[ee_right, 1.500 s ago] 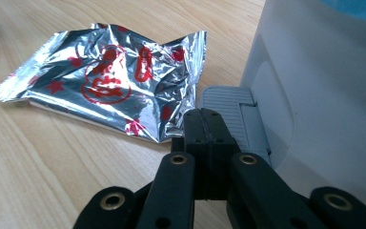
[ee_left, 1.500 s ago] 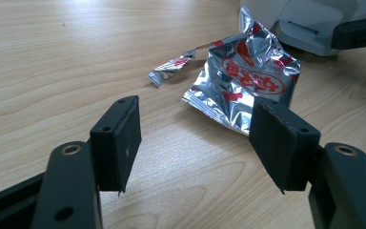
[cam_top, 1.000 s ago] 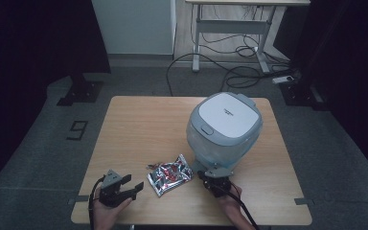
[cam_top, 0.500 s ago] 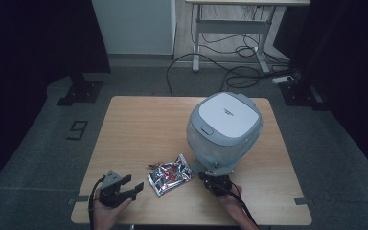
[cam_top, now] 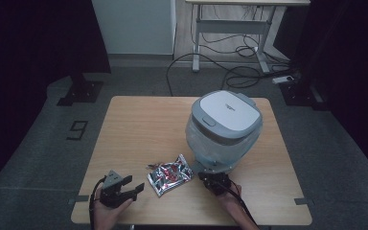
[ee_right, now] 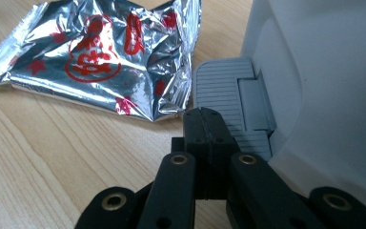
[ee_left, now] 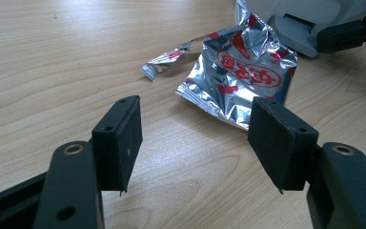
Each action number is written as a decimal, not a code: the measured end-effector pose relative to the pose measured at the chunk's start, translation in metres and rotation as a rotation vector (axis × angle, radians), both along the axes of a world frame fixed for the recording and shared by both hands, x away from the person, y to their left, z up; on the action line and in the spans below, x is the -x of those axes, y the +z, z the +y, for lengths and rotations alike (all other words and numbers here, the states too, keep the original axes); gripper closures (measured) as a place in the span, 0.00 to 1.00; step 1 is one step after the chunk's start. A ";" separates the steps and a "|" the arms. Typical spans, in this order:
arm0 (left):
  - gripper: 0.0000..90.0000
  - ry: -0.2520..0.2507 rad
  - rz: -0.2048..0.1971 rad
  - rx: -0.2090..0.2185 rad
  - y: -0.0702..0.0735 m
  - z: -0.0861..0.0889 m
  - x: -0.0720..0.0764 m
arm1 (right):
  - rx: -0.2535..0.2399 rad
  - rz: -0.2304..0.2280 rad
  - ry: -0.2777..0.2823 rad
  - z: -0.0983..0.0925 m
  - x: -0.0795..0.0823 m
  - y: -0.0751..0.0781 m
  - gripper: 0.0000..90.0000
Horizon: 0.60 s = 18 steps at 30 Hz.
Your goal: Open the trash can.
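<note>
The jaws of the right gripper (ee_right: 204, 114) are seen pressed together, pad against pad, with nothing pinched between them. Their joined tip is laid on the ribbed grey pedal (ee_right: 224, 90) that juts from the foot of the white bin (ee_right: 324, 95); whether the pedal is pushed down cannot be told. Just beyond the tip and to its left, a crumpled silver snack wrapper (ee_right: 100, 62) with red print is found flat on the wooden table (ee_right: 28, 162), one corner right beside the pedal.

The jaws of the left gripper (ee_left: 195, 138) are held spread wide, and only bare tabletop is seen between the pads. Ahead of them, nearer the right-hand jaw, the same wrapper (ee_left: 243, 71) is lying, apart from both pads, with a torn strip of foil (ee_left: 164, 59) sticking out on its left side. Past the wrapper, the pedal (ee_left: 298, 33) and the other gripper's black body (ee_left: 348, 31) are visible.

From the high view, the left gripper (cam_top: 133, 188) and the right gripper (cam_top: 210, 175) are shown at the near edge of the table (cam_top: 139, 124), the wrapper (cam_top: 170, 173) between them, and the bin (cam_top: 225, 127), lined with a clear bag, directly beyond the right gripper.
</note>
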State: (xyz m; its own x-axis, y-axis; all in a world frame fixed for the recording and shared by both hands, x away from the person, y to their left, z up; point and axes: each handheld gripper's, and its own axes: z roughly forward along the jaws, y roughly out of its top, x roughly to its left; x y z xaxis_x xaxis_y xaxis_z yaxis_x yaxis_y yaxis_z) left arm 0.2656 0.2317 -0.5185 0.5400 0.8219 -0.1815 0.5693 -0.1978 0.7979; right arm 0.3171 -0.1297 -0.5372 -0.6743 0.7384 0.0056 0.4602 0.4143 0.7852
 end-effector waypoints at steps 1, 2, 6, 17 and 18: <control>0.41 0.000 0.000 0.000 0.000 0.000 0.000 | 0.003 0.003 -0.001 0.000 0.000 0.000 1.00; 0.41 0.000 0.001 0.000 0.000 0.000 0.000 | 0.007 0.004 0.000 0.000 0.000 0.000 1.00; 0.41 -0.002 0.004 -0.004 0.000 0.000 0.000 | 0.023 0.014 -0.003 0.001 -0.001 -0.002 1.00; 0.41 -0.004 0.008 -0.005 -0.001 0.000 0.000 | 0.022 0.032 -0.004 0.001 -0.003 -0.003 1.00; 0.41 -0.004 0.009 -0.006 -0.001 0.000 0.000 | 0.021 0.033 -0.003 0.001 -0.003 -0.003 1.00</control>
